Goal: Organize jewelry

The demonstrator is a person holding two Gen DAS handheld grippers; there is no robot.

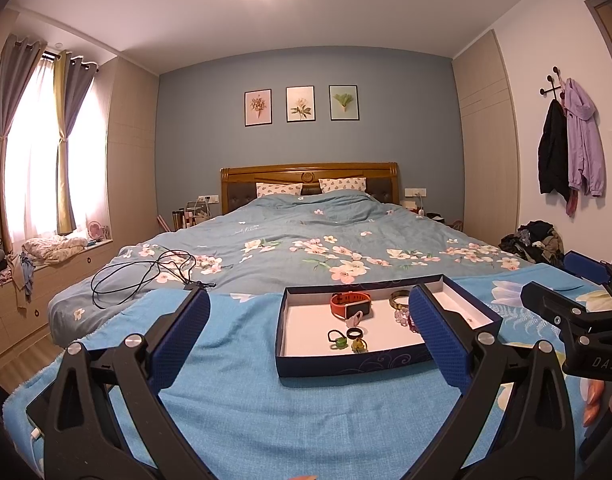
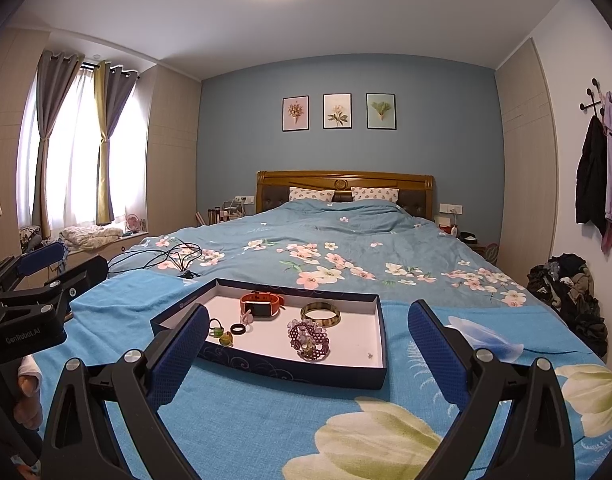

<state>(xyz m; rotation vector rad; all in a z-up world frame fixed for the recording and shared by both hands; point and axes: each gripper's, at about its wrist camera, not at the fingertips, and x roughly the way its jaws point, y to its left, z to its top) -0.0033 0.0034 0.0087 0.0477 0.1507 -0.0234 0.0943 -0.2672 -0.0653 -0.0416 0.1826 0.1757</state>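
A shallow dark blue box (image 1: 346, 366) (image 2: 290, 372) with a white floor lies on a blue towel at the foot of the bed. In it are an orange smartwatch (image 1: 351, 304) (image 2: 262, 305), a brown bangle (image 1: 399, 299) (image 2: 320, 314), a purple beaded bracelet (image 2: 309, 340), a black ring (image 1: 354, 333) (image 2: 238, 329), green and yellow rings (image 1: 339, 342) (image 2: 222, 334) and a tiny stud (image 2: 370, 355). My left gripper (image 1: 308, 330) is open and empty, short of the box. My right gripper (image 2: 308, 342) is open and empty, also short of it.
The blue towel (image 1: 234, 400) (image 2: 266, 420) covers the bed end. A black cable (image 1: 146, 276) (image 2: 166, 258) lies on the floral duvet to the left. Clothes are piled at the right wall (image 2: 570, 280). The window bench (image 1: 54, 248) is at the left.
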